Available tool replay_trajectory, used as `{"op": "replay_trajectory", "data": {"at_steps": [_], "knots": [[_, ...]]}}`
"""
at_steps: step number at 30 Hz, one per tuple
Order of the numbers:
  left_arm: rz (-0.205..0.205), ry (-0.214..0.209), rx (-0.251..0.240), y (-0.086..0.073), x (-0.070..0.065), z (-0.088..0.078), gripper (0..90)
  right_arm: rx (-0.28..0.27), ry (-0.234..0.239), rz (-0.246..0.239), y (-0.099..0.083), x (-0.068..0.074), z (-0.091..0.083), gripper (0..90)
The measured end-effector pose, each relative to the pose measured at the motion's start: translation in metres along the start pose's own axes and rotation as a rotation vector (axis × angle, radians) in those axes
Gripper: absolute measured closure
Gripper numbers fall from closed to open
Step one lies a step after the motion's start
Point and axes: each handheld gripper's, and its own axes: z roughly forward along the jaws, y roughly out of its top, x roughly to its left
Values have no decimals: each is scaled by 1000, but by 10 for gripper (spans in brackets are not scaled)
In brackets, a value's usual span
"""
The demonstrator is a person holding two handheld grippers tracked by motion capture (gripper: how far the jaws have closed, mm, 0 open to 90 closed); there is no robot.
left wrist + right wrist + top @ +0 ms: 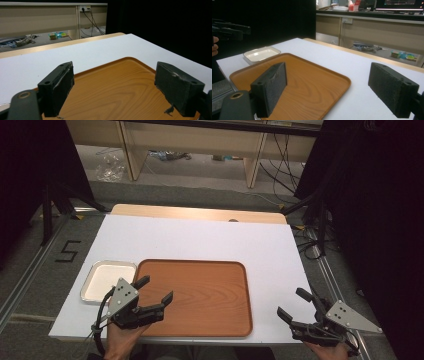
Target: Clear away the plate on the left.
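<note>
A brown wooden tray lies empty on the white table top, near the front edge. My left gripper hovers over the tray's front left corner, held in a hand, jaws wide apart with nothing between them; in the left gripper view the tray shows between its pads. My right gripper stands open at the table's front right, off the tray, and faces left. In the right gripper view the tray and bare table lie between its jaws.
A small white rectangular dish sits just left of the tray, seen also as the dish in the right gripper view. Beyond the table's far wooden edge lie floor, cables and desk legs. Dark curtains flank both sides.
</note>
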Motion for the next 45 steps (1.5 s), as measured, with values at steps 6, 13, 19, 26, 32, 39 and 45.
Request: {"op": "replay_trajectory", "data": {"at_steps": [6,13,19,26,32,39,45], "knots": [[9,2,4,0,1,0,159,1,4,0,0,0,0,162],[17,6,12,-1,3,1,160,7,6,0,0,0,0,163],[36,13,29,-3,11,1,162,7,6,1,0,0,0,163],[100,5,72,-10,35,3,168,0,2,-2,0,0,0,163],[122,9,94,-13,44,4,168,-13,-11,-5,0,0,0,163],[134,13,117,-16,51,4,168,7,9,-1,0,0,0,163],[161,24,149,-20,63,2,169,-11,-13,-6,0,1,0,163]]}}
